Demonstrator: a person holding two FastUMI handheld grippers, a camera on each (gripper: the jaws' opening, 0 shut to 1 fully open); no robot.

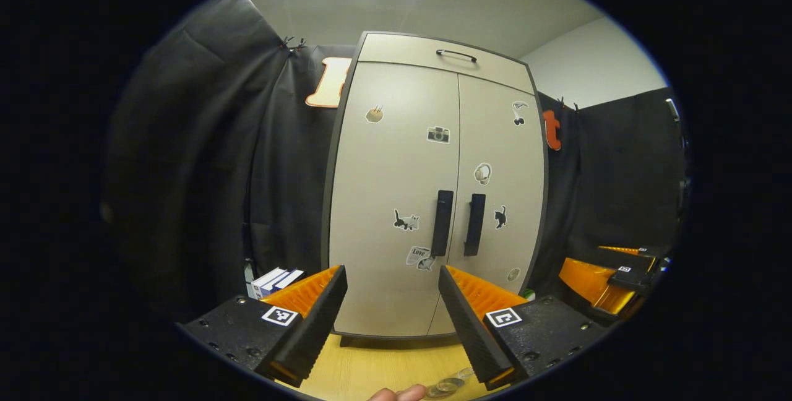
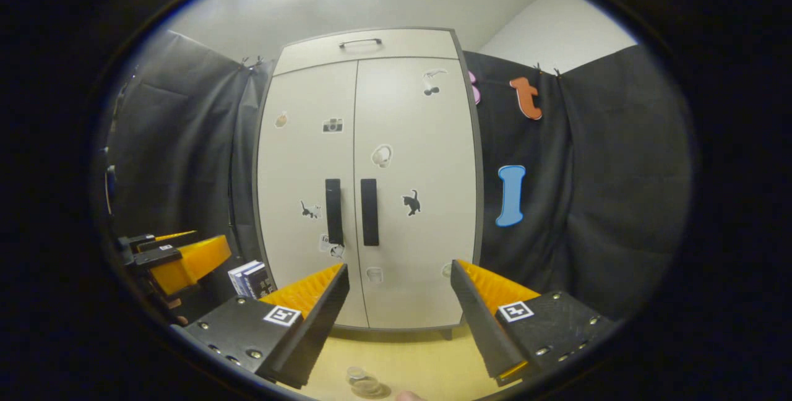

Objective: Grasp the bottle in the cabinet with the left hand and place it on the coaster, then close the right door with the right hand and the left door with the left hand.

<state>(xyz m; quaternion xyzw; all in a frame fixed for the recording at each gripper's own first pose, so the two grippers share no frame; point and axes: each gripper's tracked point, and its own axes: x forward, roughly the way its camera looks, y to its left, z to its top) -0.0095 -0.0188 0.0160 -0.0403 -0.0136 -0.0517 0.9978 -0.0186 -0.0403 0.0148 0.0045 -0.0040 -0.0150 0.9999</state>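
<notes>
Straight ahead of both grippers, the cabinet [image 1: 433,190] is seen upright on the wooden table [image 1: 383,364], its left door [image 1: 393,190] and right door [image 1: 501,184] both shut, so the bottle, if it is inside, is hidden behind them. The two black door handles [image 1: 442,223] are set vertically, side by side at the centre seam. The left gripper [image 1: 391,320] is held wide open and empty, aimed nearly at that seam; the right gripper [image 2: 399,320] is likewise spread and empty, and is seen at the right edge of the left gripper view. At the table's near edge a small clear round object [image 2: 362,382], possibly the coaster, is made out beside a fingertip [image 1: 396,395].
</notes>
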